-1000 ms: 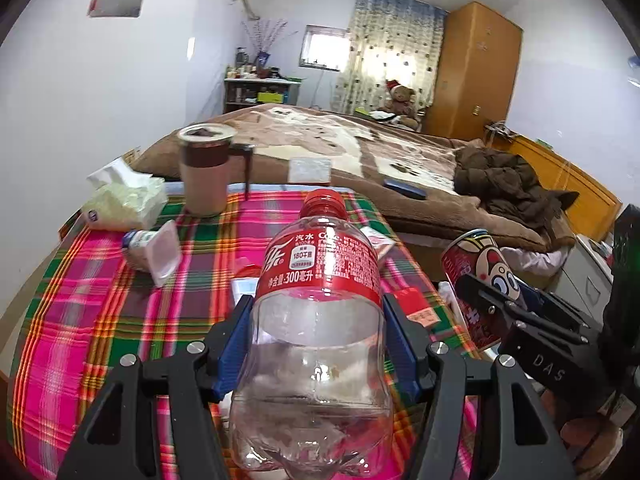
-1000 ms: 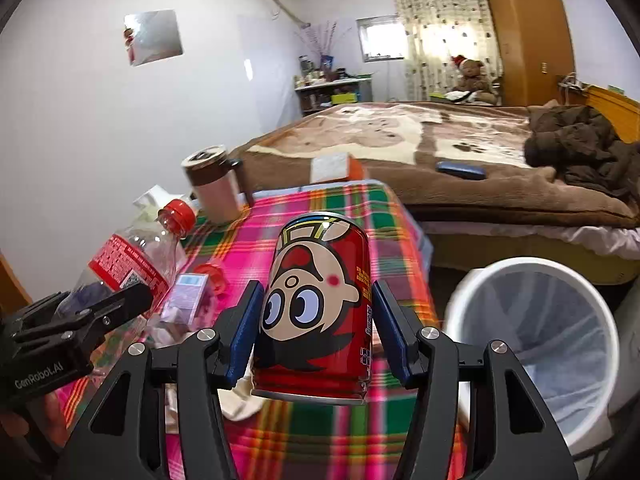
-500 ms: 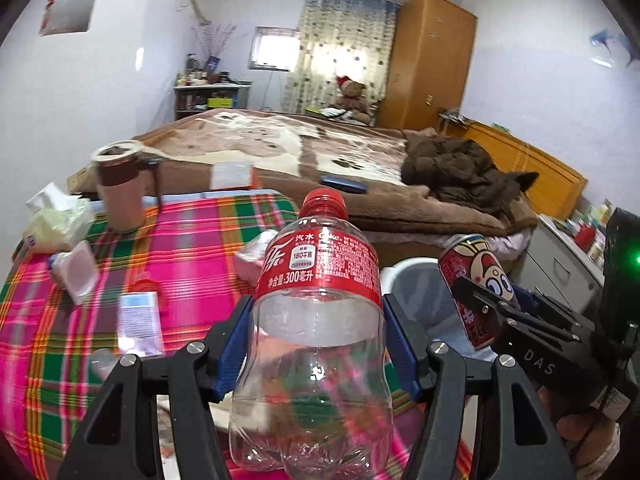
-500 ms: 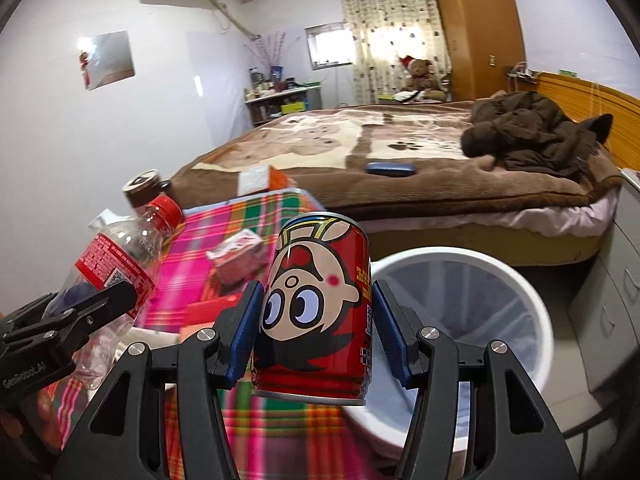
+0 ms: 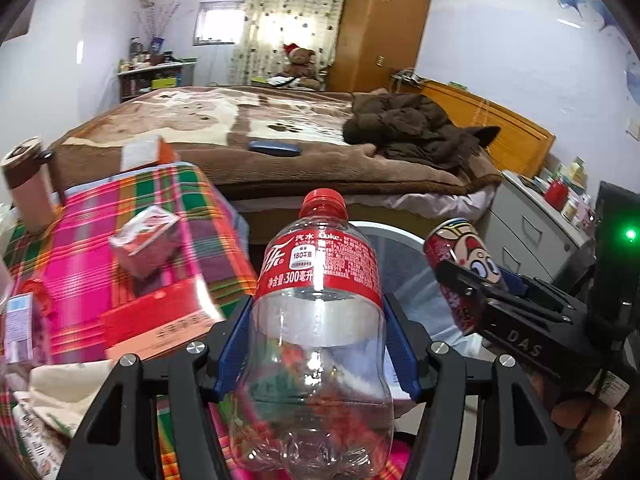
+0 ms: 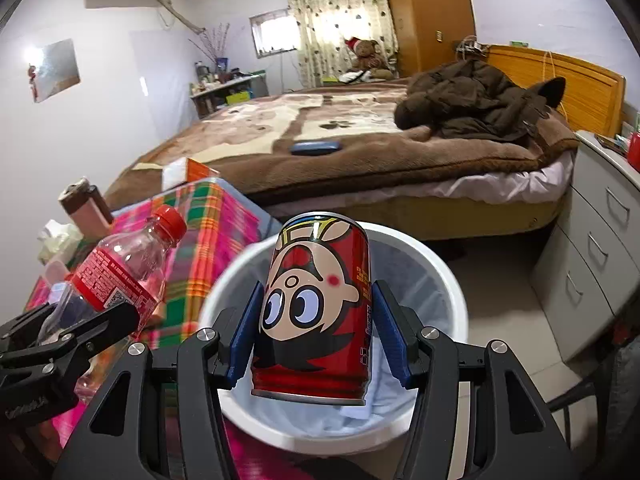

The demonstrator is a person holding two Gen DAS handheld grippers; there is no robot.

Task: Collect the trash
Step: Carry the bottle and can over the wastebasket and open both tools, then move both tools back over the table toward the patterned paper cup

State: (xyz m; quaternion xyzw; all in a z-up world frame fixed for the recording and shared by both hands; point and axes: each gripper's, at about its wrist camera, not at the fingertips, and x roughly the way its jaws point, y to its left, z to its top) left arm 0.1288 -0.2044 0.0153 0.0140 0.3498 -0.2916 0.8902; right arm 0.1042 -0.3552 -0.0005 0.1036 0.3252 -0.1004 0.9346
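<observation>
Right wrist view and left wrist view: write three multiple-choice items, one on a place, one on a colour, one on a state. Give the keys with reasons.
1. Where does the white bin stand?
A. On the bed
B. On the floor beside the checked table
C. On the drawer unit

2. What colour is the plastic bottle cap?
A. Red
B. Blue
C. White

3. What does the right gripper hold?
A. Nothing
B. A tissue pack
C. The cartoon can

Answers:
1 B: its rim sits next to the checked table edge, below the bed.
2 A: the cap tops a red label.
3 C: blue pads press both sides of the can.
</observation>
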